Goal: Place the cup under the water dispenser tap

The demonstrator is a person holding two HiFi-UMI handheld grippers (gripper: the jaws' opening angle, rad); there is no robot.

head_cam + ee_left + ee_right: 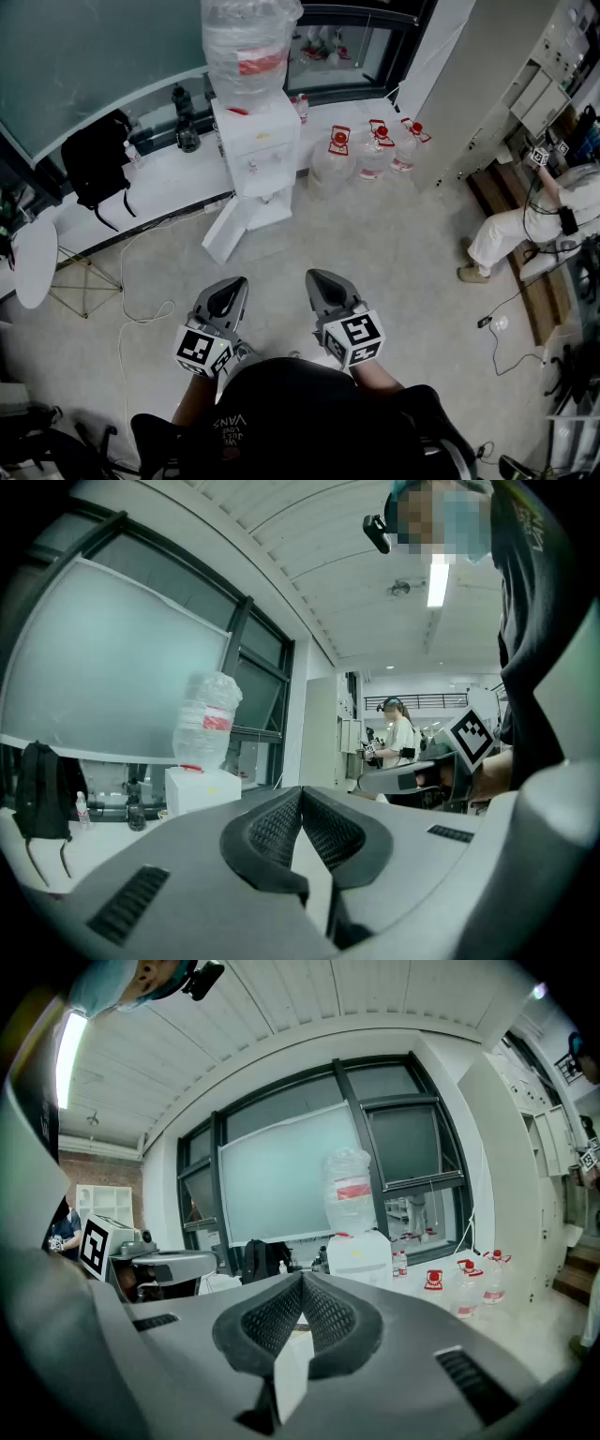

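The white water dispenser stands against the far window ledge with a clear bottle on top. It also shows in the left gripper view as the dispenser and in the right gripper view as the dispenser. I see no cup in any view. My left gripper and right gripper are held side by side close to my body, well back from the dispenser and pointing toward it. The left gripper is shut with nothing in it, and so is the right gripper.
The dispenser's lower door hangs open to the left. Several spare water jugs stand right of it. A black backpack leans on the ledge at left, near a white round table. A seated person is at right. Cables trail over the floor.
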